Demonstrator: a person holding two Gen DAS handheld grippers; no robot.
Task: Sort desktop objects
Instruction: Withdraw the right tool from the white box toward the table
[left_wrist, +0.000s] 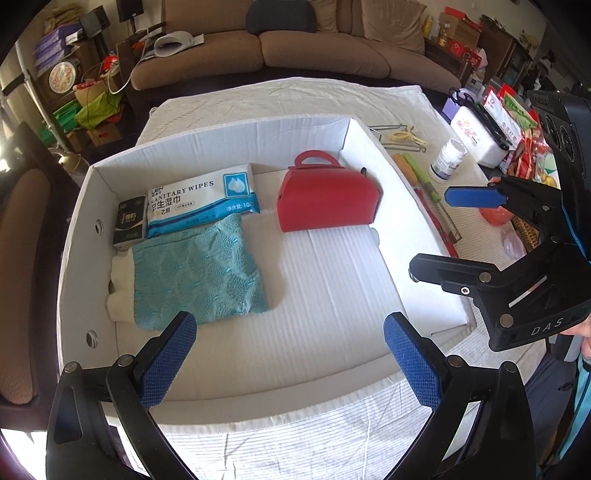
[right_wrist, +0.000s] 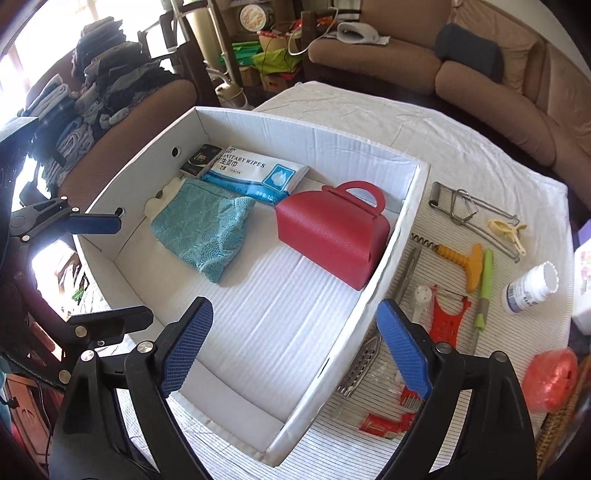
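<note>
A white cardboard box (left_wrist: 70, 236) (right_wrist: 402, 229) holds a red handbag-shaped box (left_wrist: 327, 195) (right_wrist: 332, 236), a teal cloth (left_wrist: 199, 269) (right_wrist: 207, 229), a pack of sanitary wipes (left_wrist: 201, 199) (right_wrist: 255, 171) and a small black tissue pack (left_wrist: 129, 221) (right_wrist: 201, 158). My left gripper (left_wrist: 291, 365) is open and empty over the box's near edge. My right gripper (right_wrist: 295, 350) is open and empty above the box's right wall; it also shows in the left wrist view (left_wrist: 439, 229).
On the striped cloth right of the box lie a white pill bottle (right_wrist: 528, 288) (left_wrist: 447, 158), an orange corkscrew (right_wrist: 465, 264), a green-handled tool (right_wrist: 484, 291), a red peeler (right_wrist: 445, 321), a yellow clip (right_wrist: 508, 230), a metal grater (right_wrist: 360, 365) and an orange twine ball (right_wrist: 552, 380). A sofa stands behind.
</note>
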